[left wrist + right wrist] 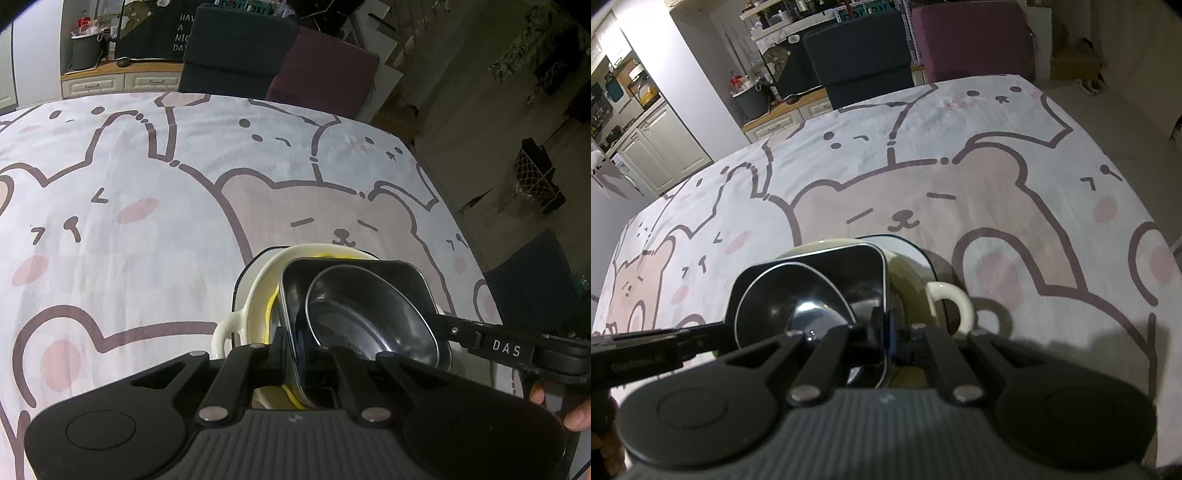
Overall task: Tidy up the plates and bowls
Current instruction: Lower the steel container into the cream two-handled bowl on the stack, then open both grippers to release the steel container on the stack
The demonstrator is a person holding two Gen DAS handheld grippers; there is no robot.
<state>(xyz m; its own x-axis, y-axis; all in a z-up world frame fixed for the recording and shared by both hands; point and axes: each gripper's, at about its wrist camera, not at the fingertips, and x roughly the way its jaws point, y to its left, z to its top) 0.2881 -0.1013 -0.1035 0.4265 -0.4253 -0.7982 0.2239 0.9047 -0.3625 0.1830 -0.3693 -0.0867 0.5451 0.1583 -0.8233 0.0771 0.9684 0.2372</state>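
The black square dish, with a round black bowl nested inside, is gripped at opposite rims; the left gripper and right gripper are both clamped tight on it. It is held over a cream handled dish on the bear-print tablecloth.

Left tongs clamp the black square dish's rim above a cream handled bowl.

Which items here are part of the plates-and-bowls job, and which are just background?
Job:
- black square dish, clamped at opposite rims by left gripper and right gripper
- black round bowl nested inside it
- cream handled dish underneath

Background:
- bear-print tablecloth
- dark chair, purple chair
- cabinet clutter
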